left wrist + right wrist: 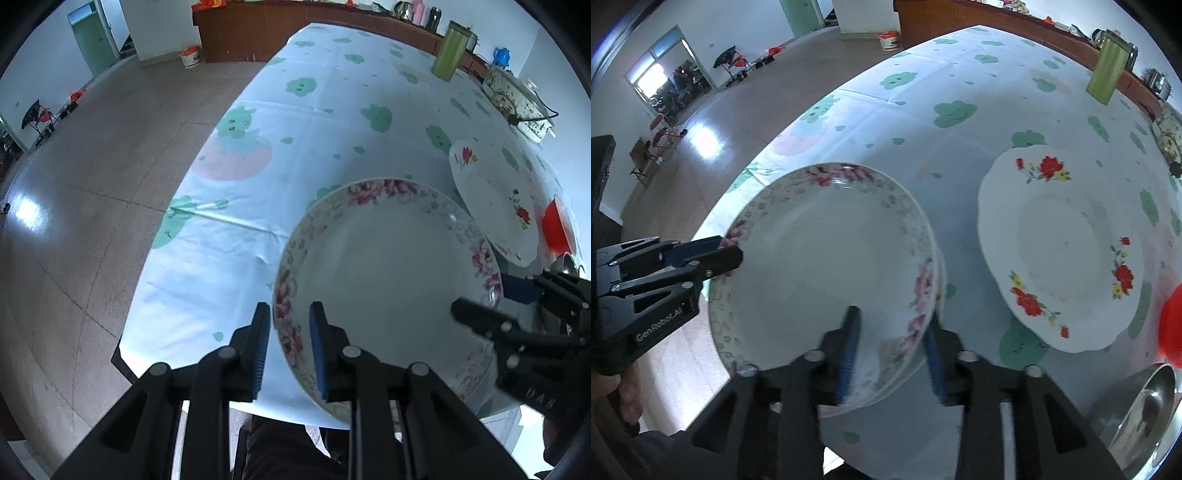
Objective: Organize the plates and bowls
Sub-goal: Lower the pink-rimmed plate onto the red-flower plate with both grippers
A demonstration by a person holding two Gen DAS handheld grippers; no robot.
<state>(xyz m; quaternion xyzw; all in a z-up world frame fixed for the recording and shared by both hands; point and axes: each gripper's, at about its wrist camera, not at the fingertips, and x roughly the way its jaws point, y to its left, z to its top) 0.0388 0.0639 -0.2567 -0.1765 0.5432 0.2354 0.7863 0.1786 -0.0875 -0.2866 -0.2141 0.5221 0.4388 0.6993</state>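
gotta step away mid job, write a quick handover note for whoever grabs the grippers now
Left gripper: closed on the near-left rim of the pink-flowered plate.
Right gripper: open, straddling that plate's right rim, pads off it.
Pink-flowered plate sits at the table's near edge, apparently atop another dish.
Red-flowered plate lies apart to its right; red bowl and steel bowl are further right.
Done: possibly one plate stacked.
Left: release the left gripper, gather the red-flowered plate, group the bowls.
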